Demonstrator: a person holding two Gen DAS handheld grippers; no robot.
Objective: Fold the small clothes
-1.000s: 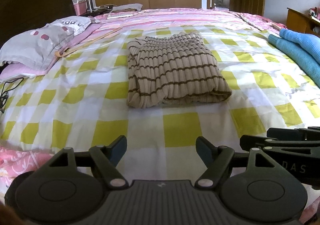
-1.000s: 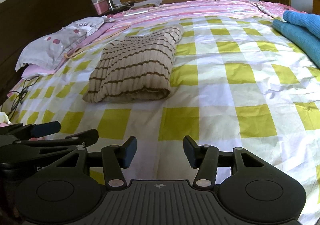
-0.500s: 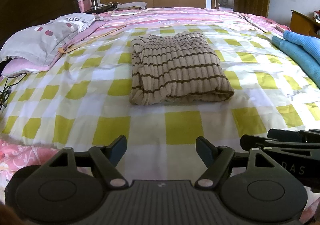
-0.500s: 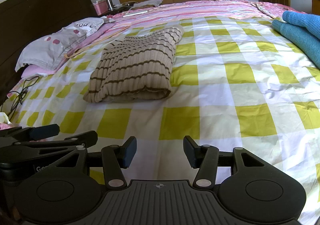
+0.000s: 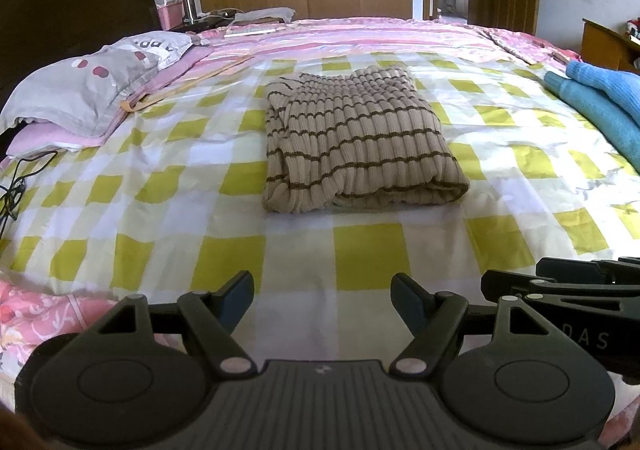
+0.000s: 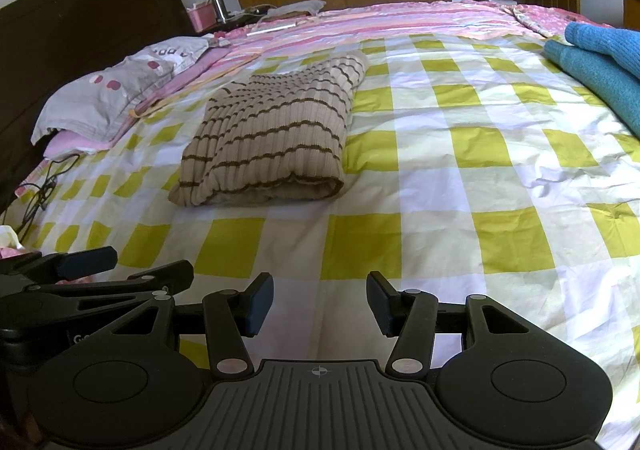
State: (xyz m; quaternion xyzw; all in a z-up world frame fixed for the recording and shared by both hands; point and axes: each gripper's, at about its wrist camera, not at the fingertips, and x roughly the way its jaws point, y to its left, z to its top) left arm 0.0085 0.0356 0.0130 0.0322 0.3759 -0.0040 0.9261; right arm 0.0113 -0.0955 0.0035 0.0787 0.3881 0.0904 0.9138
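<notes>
Currently, the striped sweater (image 5: 356, 142) lies folded on the checked bed sheet (image 5: 360, 250), well apart from both grippers. Left gripper (image 5: 322, 300) and right gripper (image 6: 320, 302) hover side by side, jaws released, grasping nothing.

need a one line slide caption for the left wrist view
Open left gripper hovers over a checked bedsheet, short of a folded striped sweater, with blue towels at right.

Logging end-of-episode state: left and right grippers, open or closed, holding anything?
Left gripper: open, holding nothing, short of the folded striped sweater.
Right gripper: open, holding nothing.
</notes>
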